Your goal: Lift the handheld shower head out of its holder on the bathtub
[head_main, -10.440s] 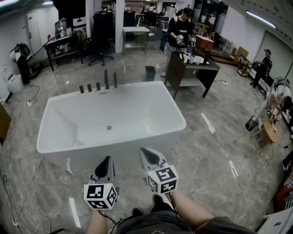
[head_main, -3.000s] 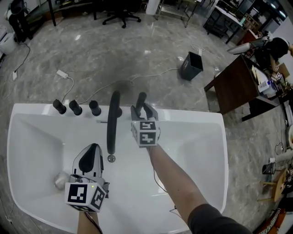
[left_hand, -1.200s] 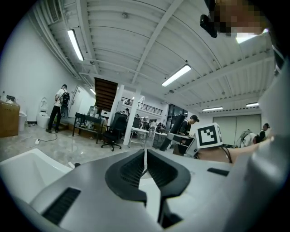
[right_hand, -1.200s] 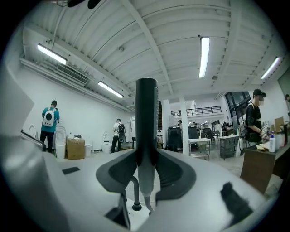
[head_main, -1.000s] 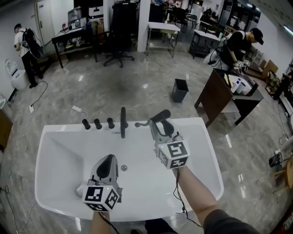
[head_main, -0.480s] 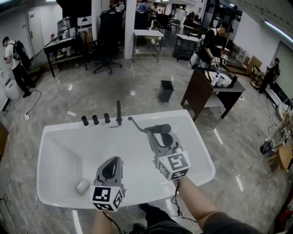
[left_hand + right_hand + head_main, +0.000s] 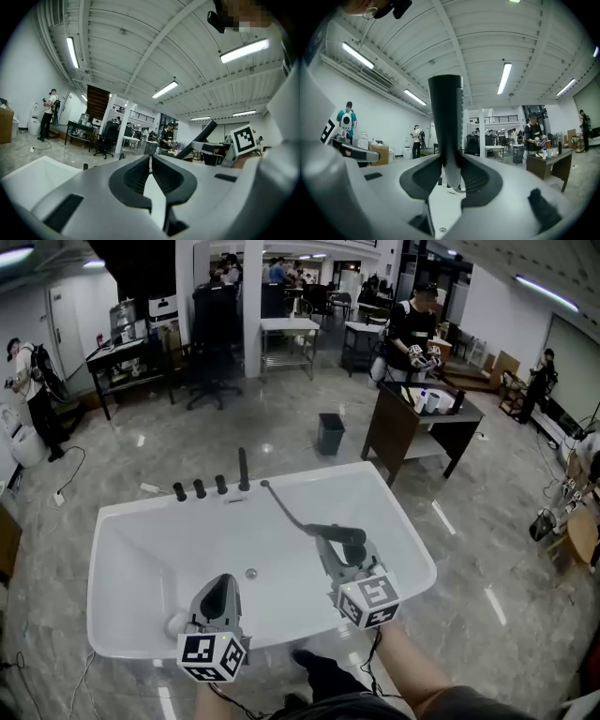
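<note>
The black handheld shower head (image 7: 341, 533) is out over the white bathtub (image 7: 122, 521), clamped in my right gripper (image 7: 343, 547). Its dark hose (image 7: 286, 507) trails back to the far rim beside the black spout (image 7: 243, 470) and three knobs (image 7: 200, 488). In the right gripper view the shower head (image 7: 446, 119) stands upright between the jaws of that gripper (image 7: 451, 164). My left gripper (image 7: 223, 587) hovers over the tub's near side, shut and holding nothing. Its own view shows the left gripper (image 7: 150, 161) with the shower head (image 7: 197, 139) off to the right.
A small pale object (image 7: 175, 624) lies in the tub's near left corner, and the drain (image 7: 250, 573) sits mid-basin. A dark desk (image 7: 412, 423) and a bin (image 7: 330, 433) stand beyond the tub. People stand around the room.
Both grippers have drawn back from the taps toward the tub's near side. The shower head came along in the right gripper, and its hose now stretches across the basin.
</note>
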`<state>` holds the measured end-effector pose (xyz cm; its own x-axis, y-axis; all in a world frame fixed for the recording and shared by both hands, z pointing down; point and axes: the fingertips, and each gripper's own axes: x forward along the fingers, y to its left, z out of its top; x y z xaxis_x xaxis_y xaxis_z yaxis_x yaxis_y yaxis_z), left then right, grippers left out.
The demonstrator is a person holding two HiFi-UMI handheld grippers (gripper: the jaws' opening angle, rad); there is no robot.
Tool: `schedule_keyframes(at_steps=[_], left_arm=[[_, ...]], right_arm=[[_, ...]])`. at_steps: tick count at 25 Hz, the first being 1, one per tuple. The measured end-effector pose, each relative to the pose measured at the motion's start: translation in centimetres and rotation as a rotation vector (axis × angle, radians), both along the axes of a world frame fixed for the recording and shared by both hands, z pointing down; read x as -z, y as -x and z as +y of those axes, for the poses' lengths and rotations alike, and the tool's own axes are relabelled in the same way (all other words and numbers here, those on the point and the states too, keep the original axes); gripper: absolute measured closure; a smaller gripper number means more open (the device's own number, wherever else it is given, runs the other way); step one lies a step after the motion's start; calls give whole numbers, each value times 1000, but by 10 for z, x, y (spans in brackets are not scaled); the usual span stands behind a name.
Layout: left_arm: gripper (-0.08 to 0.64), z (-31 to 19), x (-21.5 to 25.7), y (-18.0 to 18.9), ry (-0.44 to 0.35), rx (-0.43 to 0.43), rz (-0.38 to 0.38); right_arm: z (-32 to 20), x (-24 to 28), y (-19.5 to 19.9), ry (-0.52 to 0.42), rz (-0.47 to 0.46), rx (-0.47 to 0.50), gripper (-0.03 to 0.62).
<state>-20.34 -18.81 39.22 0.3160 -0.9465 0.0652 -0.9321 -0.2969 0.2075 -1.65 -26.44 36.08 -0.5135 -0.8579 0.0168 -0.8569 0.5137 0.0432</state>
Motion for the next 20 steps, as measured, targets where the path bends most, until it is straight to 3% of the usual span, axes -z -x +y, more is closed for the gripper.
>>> schedule_keyframes(at_steps=[5, 14, 20], left_arm=[[534, 31, -2, 2, 20, -6, 6], [534, 53, -7, -61, 33, -47, -11], [534, 70, -5, -105, 52, -17, -18]], right_arm=[[41, -1, -11, 10, 6, 4, 456], [78, -23, -36, 49, 10, 77, 456], [88, -38, -55, 76, 46, 143, 456]])
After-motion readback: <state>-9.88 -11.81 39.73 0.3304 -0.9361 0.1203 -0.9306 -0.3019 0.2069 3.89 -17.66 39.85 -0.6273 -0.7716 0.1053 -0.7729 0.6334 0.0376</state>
